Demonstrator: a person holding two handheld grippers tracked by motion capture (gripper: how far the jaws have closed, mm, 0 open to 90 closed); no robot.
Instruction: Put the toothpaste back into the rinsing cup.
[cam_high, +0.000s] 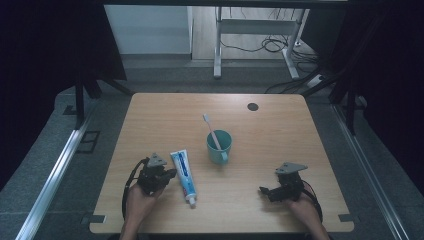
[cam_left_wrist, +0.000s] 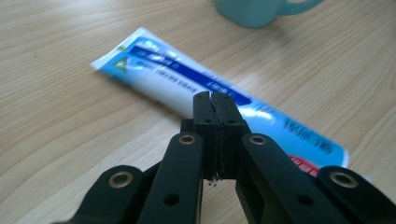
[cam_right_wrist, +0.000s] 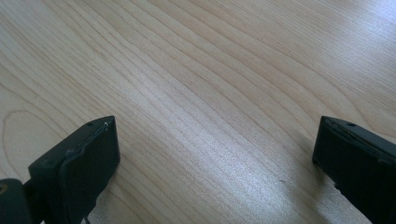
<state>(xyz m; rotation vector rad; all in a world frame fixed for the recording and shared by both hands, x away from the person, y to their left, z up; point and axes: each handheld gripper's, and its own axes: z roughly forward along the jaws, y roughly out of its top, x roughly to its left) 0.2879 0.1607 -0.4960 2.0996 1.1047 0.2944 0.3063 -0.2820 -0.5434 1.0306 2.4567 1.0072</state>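
Observation:
A blue and white toothpaste tube (cam_high: 183, 175) lies flat on the wooden table (cam_high: 280, 130), its cap toward the front edge. My left gripper (cam_high: 170, 174) rests just left of the tube, jaws pressed together with nothing between them; in the left gripper view its tips (cam_left_wrist: 215, 109) sit right in front of the tube (cam_left_wrist: 187, 84). A teal mug (cam_high: 219, 146) stands behind the tube with a pink toothbrush (cam_high: 212, 131) leaning in it. My right gripper (cam_high: 265, 191) sits near the front right, jaws spread wide over bare wood (cam_right_wrist: 210, 116).
A dark round grommet (cam_high: 253, 106) is set in the table's far side. The teal mug's base (cam_left_wrist: 254, 10) shows at the top of the left gripper view. Beyond the table are a white desk frame (cam_high: 257, 30) and floor cables.

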